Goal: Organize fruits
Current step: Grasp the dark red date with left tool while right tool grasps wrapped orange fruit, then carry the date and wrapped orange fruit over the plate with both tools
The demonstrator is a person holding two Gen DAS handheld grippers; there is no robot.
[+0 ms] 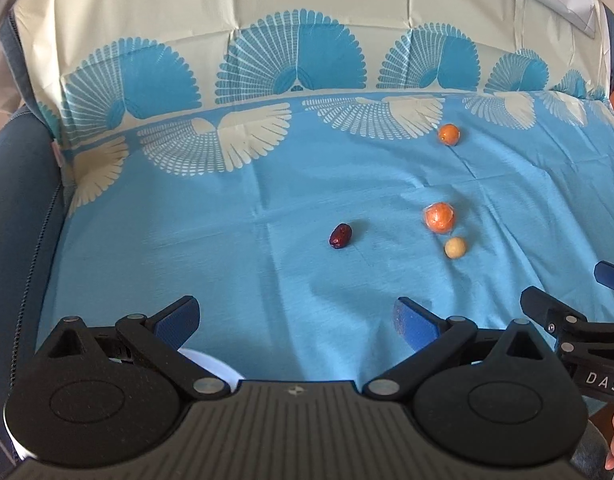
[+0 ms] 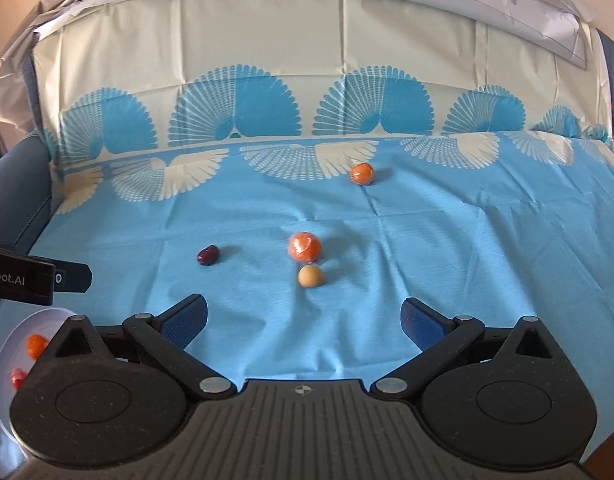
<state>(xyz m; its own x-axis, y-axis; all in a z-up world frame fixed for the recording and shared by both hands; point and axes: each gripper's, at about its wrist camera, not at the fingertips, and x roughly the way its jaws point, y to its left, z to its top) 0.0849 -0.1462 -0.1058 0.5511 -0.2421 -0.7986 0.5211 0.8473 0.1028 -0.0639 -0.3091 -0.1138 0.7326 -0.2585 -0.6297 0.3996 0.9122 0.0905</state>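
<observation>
Left wrist view first: my left tool (image 1: 295, 316) is spread wide with nothing between its blue pads (image 1: 179, 318), hovering low over the blue cloth (image 1: 227, 240) that covers the surface. Ahead of it lie four fruits. A dark red date (image 1: 340, 235) sits alone near the middle. To its right is a wrapped orange fruit (image 1: 439, 217), and just beside that, on the near side, a small pale round fruit (image 1: 455, 247); I cannot tell whether those two touch. Farther back, close to the white fan pattern, rests a second orange fruit (image 1: 449, 134), well apart from the others. A sliver of the white bowl (image 1: 211, 364) shows under the left finger linkage. At the right edge I see part of my right tool (image 1: 567, 292), its fingers apart.

From the right wrist view, my right tool (image 2: 305, 318) is likewise released and carries nothing. The same date (image 2: 207, 255), wrapped orange fruit (image 2: 304, 247), pale fruit (image 2: 311, 276) and far orange fruit (image 2: 361, 173) lie on the cloth (image 2: 447, 260). At lower left the white bowl (image 2: 11, 344) holds an orange piece (image 2: 37, 345) and a red piece (image 2: 17, 377), partly hidden by the tool body. The cloth runs up a backrest behind, cream above the fan print
</observation>
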